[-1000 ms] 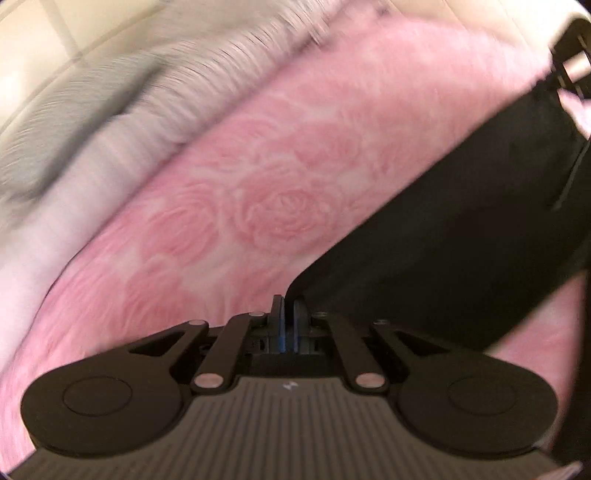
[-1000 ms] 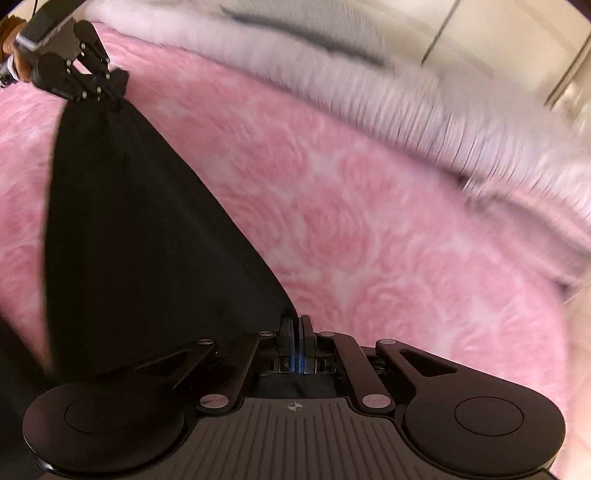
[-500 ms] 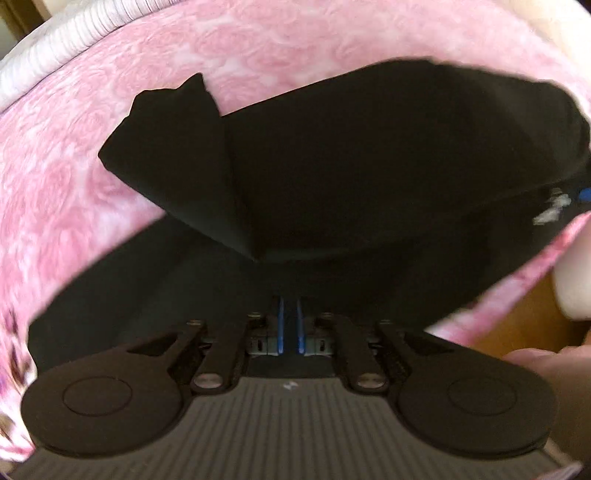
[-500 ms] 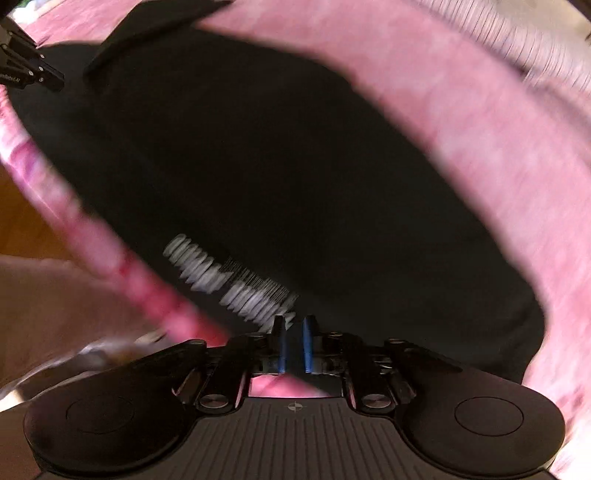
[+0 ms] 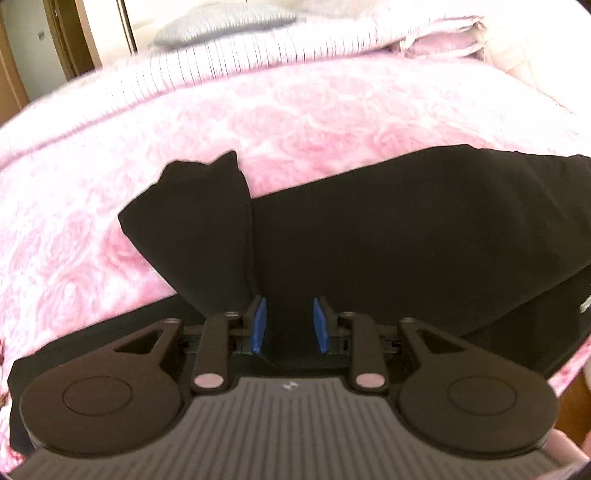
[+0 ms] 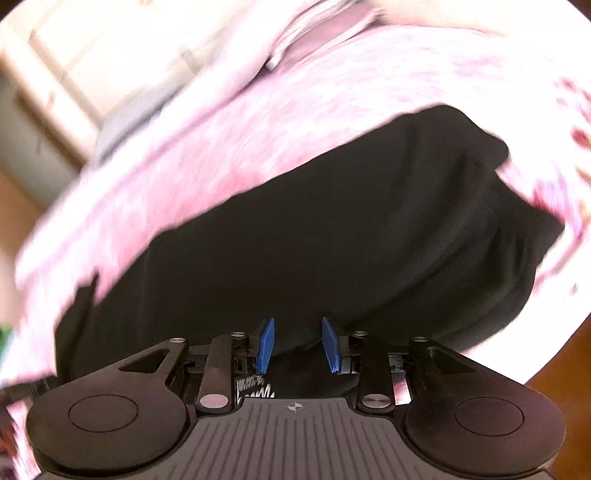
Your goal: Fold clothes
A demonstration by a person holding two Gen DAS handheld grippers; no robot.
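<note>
A black garment (image 5: 388,236) lies folded over on the pink rose-patterned blanket (image 5: 258,110), with a sleeve (image 5: 199,225) sticking out at its left. My left gripper (image 5: 289,320) is open just above the garment's near edge, its blue pads apart and empty. In the right wrist view the same garment (image 6: 332,229) spreads across the blanket (image 6: 295,110), with white print near its near edge (image 6: 255,387). My right gripper (image 6: 298,339) is open over that near edge and holds nothing.
A folded white and pink quilt (image 5: 295,48) and a grey pillow (image 5: 225,22) lie at the far side of the bed. A wooden door frame (image 5: 74,44) stands at the far left. Wooden floor (image 6: 561,362) shows past the bed's near edge.
Both grippers carried the garment's edge over and laid it down on the blanket, then opened and let go. The garment now lies doubled over.
</note>
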